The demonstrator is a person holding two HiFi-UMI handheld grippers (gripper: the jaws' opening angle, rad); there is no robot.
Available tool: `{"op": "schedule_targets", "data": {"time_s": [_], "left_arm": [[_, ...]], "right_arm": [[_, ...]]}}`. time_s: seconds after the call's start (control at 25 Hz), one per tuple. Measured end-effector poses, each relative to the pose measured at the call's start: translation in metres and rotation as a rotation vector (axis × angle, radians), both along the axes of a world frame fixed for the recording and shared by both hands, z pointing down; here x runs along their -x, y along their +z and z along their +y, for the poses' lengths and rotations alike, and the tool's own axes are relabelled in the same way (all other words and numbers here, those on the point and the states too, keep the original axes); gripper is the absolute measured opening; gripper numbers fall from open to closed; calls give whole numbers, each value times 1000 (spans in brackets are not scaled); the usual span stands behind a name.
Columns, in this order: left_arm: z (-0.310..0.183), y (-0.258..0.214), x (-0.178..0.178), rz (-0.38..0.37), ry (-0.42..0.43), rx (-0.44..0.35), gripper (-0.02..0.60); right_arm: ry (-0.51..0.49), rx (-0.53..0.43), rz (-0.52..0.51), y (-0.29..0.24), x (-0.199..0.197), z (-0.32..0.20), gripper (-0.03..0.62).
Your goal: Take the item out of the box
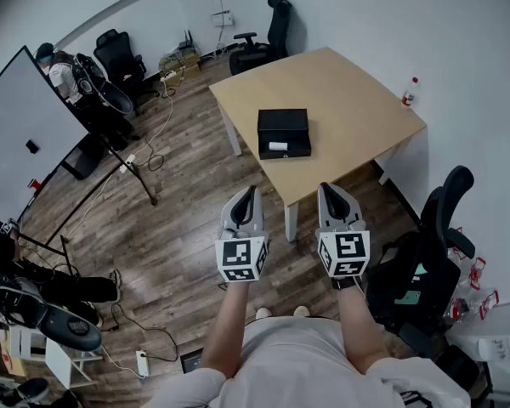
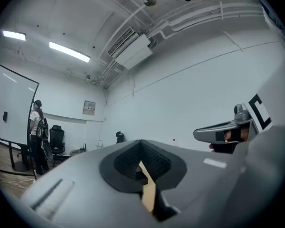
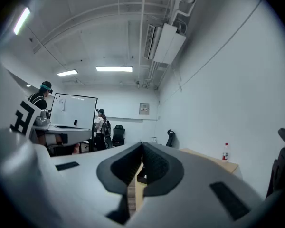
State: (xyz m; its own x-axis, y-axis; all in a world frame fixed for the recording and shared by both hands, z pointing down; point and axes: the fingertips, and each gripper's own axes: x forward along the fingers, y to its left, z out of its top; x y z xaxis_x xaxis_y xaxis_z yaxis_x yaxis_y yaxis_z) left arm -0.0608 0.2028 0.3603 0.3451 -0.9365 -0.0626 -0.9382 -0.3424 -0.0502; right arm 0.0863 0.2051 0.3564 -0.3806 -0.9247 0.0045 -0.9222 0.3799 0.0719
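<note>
left hand-held gripper (image 1: 248,190): jaws together, nothing between them. Held out in front of the person, short of the surface's near corner and over the floor.
right hand-held gripper (image 1: 327,187): jaws closed tight, empty. Just beside the left one and level with it, the two not touching.
box (image 1: 283,133): black, open, flat on the surface toward its near-left edge. Well apart from both hand-held grippers.
item (image 1: 278,146): small and white, lying inside the box near its front wall. Too small to tell what it is.
surface (image 1: 340,100): light wood, square, on white legs, with its far side close to the white wall.
bottle (image 1: 409,92): upright at the right corner of the surface, by the wall, well apart from the box. Some red shows on it.
floor (image 1: 178,236): wood planks, with cables trailing across it at left.
whiteboard (image 1: 21,134): on a dark stand, far left.
person (image 1: 64,73): standing beyond the whiteboard, far left, with a dark pack on the back.
far chair (image 1: 272,32): black office chair against the far wall, behind the surface.
near chair (image 1: 433,228): black office chair to the right of the right hand-held gripper.
</note>
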Motion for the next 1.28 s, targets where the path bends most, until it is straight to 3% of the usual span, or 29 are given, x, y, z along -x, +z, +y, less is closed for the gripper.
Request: {"op": "schedule_targets", "data": {"time_s": [0.48, 0.68, 1.04, 1.28], "left_arm": [[12, 8, -38, 15, -22, 12, 9], [7, 20, -43, 10, 13, 52, 8], [-30, 29, -47, -7, 33, 62, 8], [-84, 27, -40, 15, 36, 35, 8]], "right_arm": [[-14, 27, -101, 11, -38, 9, 12], [-31, 47, -100, 18, -39, 4, 12], [-62, 55, -93, 30, -24, -29, 14], [-68, 57, -66, 30, -8, -77, 14]]}}
